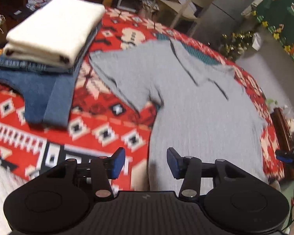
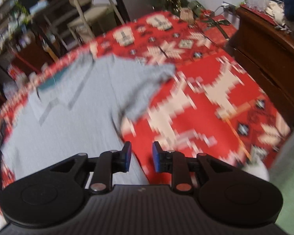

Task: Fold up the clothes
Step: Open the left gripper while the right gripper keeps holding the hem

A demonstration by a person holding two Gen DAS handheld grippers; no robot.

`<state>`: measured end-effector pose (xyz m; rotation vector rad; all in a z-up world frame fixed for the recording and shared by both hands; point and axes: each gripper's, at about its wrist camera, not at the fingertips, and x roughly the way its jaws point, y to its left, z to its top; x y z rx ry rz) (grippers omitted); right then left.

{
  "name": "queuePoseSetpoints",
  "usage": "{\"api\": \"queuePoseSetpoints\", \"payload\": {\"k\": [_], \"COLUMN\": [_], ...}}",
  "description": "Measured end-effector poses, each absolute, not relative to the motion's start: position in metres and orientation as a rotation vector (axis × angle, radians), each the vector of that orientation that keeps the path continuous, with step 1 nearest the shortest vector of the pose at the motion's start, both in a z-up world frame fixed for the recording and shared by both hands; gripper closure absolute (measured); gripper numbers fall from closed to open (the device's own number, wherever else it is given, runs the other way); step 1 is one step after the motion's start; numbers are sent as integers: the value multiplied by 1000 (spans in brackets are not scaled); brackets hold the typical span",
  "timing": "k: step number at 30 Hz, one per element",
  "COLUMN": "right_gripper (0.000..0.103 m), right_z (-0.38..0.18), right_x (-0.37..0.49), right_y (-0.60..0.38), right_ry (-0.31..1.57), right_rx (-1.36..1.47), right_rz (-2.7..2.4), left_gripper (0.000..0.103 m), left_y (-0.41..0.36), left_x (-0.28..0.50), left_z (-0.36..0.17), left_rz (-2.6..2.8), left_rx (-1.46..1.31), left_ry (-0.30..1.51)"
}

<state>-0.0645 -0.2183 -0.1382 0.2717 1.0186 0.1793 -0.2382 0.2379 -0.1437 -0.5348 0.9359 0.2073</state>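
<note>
The grey shirt (image 1: 196,101) lies spread flat on the red patterned cloth (image 1: 100,117), filling the centre and right of the left wrist frame. Folded jeans (image 1: 49,90) and a cream garment (image 1: 53,29) are stacked at upper left. The left gripper (image 1: 146,162) and the right gripper (image 2: 141,156) both stand with jaws apart, holding nothing.
</note>
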Motion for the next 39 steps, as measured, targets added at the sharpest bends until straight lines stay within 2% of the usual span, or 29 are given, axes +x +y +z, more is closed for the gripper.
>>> {"api": "queuePoseSetpoints", "payload": {"k": [3, 10, 12, 13, 16, 27, 28, 32, 34, 39], "right_gripper": [78, 78, 85, 99, 100, 96, 91, 89, 82, 82], "right_z": [-147, -187, -194, -196, -193, -179, -175, -162, -162, -182], "right_x": [-32, 21, 24, 24, 22, 11, 16, 44, 63, 106], "right_y": [-215, -210, -205, -201, -197, -228, -233, -256, -265, -270], "right_ry": [978, 1105, 1106, 1116, 1124, 1099, 1081, 1018, 1004, 1060], "right_rx": [304, 391, 385, 365, 323, 312, 321, 374, 396, 394], "right_rz": [175, 168, 169, 156, 113, 61, 50, 22, 14, 6], "left_gripper": [57, 57, 57, 58, 61, 60, 59, 59, 59, 57], "left_y": [238, 233, 233, 232, 233, 241, 242, 246, 248, 251], "left_x": [-222, -192, -187, -184, -179, -171, -171, -170, -168, -163], "left_z": [-139, -146, -150, -151, -152, -153, -152, -152, -152, -152], "left_rz": [228, 207, 200, 196, 184, 151, 151, 163, 179, 201], "left_rx": [-512, -488, -490, -492, -487, -509, -509, -510, -507, -511], "left_ry": [919, 958, 976, 984, 995, 991, 989, 989, 993, 1003]}}
